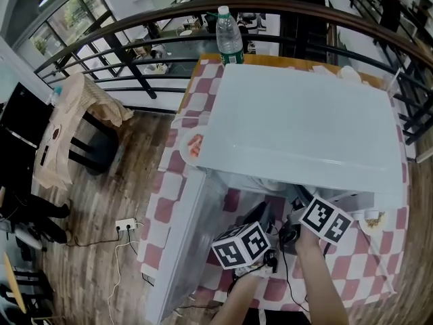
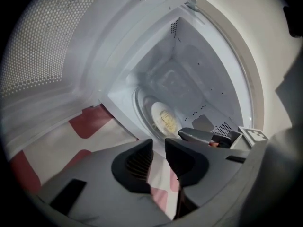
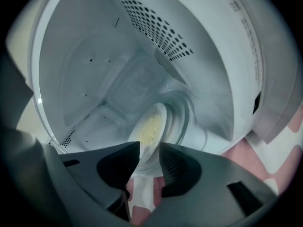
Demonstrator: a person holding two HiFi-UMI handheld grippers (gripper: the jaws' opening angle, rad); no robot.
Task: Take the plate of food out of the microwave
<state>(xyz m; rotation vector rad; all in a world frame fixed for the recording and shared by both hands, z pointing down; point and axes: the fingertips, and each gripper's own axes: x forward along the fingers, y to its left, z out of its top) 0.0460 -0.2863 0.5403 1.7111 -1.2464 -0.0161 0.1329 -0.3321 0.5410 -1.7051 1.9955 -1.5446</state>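
Observation:
The white microwave (image 1: 298, 120) stands on a red-and-white checked table, and its door (image 1: 177, 242) is swung open to the left. Inside, a white plate with yellow food (image 2: 164, 118) (image 3: 150, 129) rests on the glass turntable (image 3: 182, 122). My left gripper (image 2: 158, 148) is open at the mouth of the cavity, nothing between its jaws. My right gripper (image 3: 149, 150) is open too, its tips just short of the plate's near rim. It shows in the left gripper view as a grey finger (image 2: 203, 136) reaching in from the right. In the head view both marker cubes (image 1: 241, 246) (image 1: 326, 220) sit before the opening.
A water bottle (image 1: 229, 36) stands behind the microwave. A plate with red food (image 1: 193, 147) lies at its left, another dish (image 1: 374, 219) at its right. A cloth-draped chair (image 1: 74, 124) and a power strip (image 1: 126, 225) are on the wooden floor to the left.

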